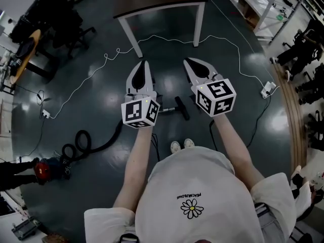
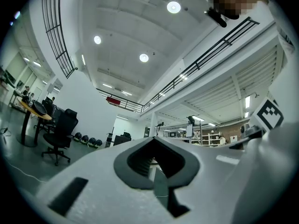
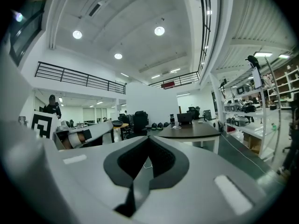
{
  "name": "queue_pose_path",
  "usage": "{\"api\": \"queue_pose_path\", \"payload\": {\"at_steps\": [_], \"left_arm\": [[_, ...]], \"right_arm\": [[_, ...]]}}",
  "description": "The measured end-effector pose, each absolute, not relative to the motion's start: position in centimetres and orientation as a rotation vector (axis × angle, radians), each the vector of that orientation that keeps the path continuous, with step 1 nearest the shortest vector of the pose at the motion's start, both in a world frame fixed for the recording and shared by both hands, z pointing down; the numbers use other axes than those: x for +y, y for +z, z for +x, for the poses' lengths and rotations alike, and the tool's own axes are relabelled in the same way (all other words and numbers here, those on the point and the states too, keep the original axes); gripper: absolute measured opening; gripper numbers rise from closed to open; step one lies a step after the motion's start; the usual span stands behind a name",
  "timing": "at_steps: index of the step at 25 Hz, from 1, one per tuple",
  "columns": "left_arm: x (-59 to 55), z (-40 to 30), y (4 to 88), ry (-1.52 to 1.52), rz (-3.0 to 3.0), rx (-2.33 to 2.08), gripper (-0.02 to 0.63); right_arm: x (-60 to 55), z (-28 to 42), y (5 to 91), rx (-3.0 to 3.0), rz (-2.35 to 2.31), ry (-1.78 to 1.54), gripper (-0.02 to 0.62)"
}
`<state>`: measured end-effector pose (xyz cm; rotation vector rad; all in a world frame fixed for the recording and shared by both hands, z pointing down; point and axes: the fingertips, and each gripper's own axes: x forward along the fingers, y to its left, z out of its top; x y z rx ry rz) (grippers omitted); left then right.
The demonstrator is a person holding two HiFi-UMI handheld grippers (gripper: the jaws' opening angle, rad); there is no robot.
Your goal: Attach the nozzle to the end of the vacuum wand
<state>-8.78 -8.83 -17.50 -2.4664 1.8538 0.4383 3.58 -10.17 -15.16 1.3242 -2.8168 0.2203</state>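
Both grippers were closed and empty: the left gripper (image 1: 143, 67) and the right gripper (image 1: 191, 64) were held out side by side, roughly level above the floor (image 1: 228, 44), and each gripper's own view showed its dark pads meeting with nothing between them. Below them, toward six o'clock from the jaw tips and between the two marker cubes, a dark bar-shaped piece that I took to be the nozzle (image 1: 181, 108) lay on the floor. A short pale length of the vacuum wand (image 1: 167, 108) ran up to it from nine o'clock, mostly hidden behind the left cube, and whether the two were touching or apart could not be told. Just toward six o'clock of them were the person's shoes (image 1: 181, 146). A black hose (image 1: 98, 145) curled away toward eight o'clock to a red vacuum body (image 1: 46, 168). Farther out, a table (image 1: 152, 1) stood at twelve o'clock, a white cable (image 1: 167, 38) trailed across the floor before it, and a power strip (image 1: 267, 89) lay at three o'clock. By my reading the task had not begun, so the next move would call for lowering and opening a gripper onto the nozzle while the other steadied the wand. Writing was scarce: the cubes bore only square patterns, and the shirt (image 1: 202, 186) carried a small inverted line above a daisy (image 1: 192, 208), too small to read surely.
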Motion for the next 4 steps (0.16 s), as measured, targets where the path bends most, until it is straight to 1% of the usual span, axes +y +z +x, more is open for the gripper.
{"api": "queue_pose_path", "payload": {"at_steps": [4], "left_arm": [[-8.66,-8.91,-17.41,0.453,-2.471,1.851,0.003]], "right_arm": [[-9.67,3.47,-15.35,-2.813,1.326,0.192,0.008]]}}
